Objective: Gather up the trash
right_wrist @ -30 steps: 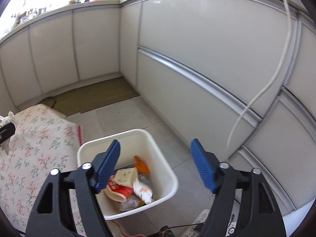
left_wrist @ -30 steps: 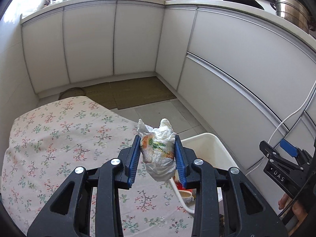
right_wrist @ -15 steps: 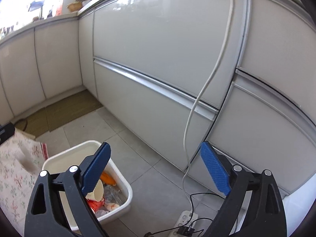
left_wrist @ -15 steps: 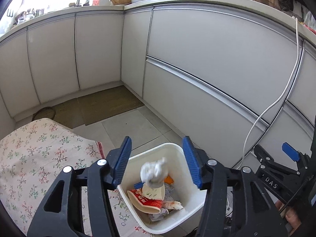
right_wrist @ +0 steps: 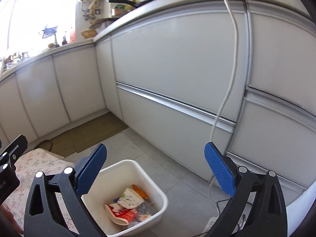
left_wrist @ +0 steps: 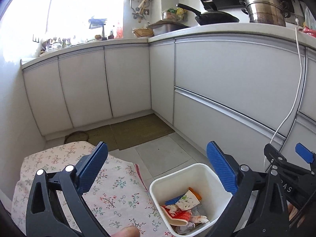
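We find the left gripper [left_wrist: 157, 169] and right gripper [right_wrist: 156, 169] both spread wide with nothing between the pads; their jaws have just been opening. The trash [left_wrist: 182, 210] lies in the white bin [left_wrist: 171, 174] on the floor beside the floral-covered table [left_wrist: 116, 187]. Risk: a careless reach could tip the light bin or snag the white cable [right_wrist: 221, 106]. The bin's near rim is cut off, and its lower contents are indistinct.
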`<state>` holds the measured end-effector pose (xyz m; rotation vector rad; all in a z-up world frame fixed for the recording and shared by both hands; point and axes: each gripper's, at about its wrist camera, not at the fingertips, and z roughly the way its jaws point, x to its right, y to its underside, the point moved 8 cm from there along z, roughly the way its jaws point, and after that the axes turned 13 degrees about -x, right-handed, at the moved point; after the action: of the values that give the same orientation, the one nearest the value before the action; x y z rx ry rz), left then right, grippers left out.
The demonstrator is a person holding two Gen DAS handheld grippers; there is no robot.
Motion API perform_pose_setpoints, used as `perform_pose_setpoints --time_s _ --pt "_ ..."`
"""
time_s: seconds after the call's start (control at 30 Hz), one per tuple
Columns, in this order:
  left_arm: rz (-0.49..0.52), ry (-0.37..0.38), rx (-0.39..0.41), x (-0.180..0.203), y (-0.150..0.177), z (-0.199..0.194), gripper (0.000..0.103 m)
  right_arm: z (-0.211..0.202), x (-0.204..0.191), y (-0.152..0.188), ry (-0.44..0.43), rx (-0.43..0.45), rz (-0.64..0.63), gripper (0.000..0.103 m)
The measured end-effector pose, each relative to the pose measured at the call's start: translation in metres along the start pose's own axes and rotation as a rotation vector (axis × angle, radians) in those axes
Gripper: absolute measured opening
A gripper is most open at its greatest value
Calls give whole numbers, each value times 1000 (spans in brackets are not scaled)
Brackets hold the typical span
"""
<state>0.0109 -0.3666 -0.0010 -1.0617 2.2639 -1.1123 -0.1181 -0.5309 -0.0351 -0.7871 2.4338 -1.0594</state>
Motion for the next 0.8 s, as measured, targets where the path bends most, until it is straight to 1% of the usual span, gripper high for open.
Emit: perform_pose_setpoints --time_s 0.1,0.17,0.27,0.3,0.4,0.53,0.67,0.8 --pt "-25 -29 12 -21 5 -18 96 -17 -24 1 -52 36 -25 96" --pt "-48 -61 13 -39 8 -28 96 -29 -43 3 -87 63 -42 96" --pt "-108 -98 10 -72 15 -44 96 -40 -70 8 -136 67 -65 96" --pt "-120 -105 12 -80 16 -49 96 -43 -81 11 -153 63 -77 96" --pt "-138 -157 14 -108 23 -64 96 -53 -110 19 -194 61 -114 96" --pt "-183 -181 -4 -141 34 -75 96 -67 -146 28 -225 76 -168 96" --pt "-214 -222 -17 -171 44 -83 96 -76 -178 39 -258 80 -208 96" --pt "-262 -239 -40 -200 56 -88 96 -84 -204 50 -278 89 -242 96"
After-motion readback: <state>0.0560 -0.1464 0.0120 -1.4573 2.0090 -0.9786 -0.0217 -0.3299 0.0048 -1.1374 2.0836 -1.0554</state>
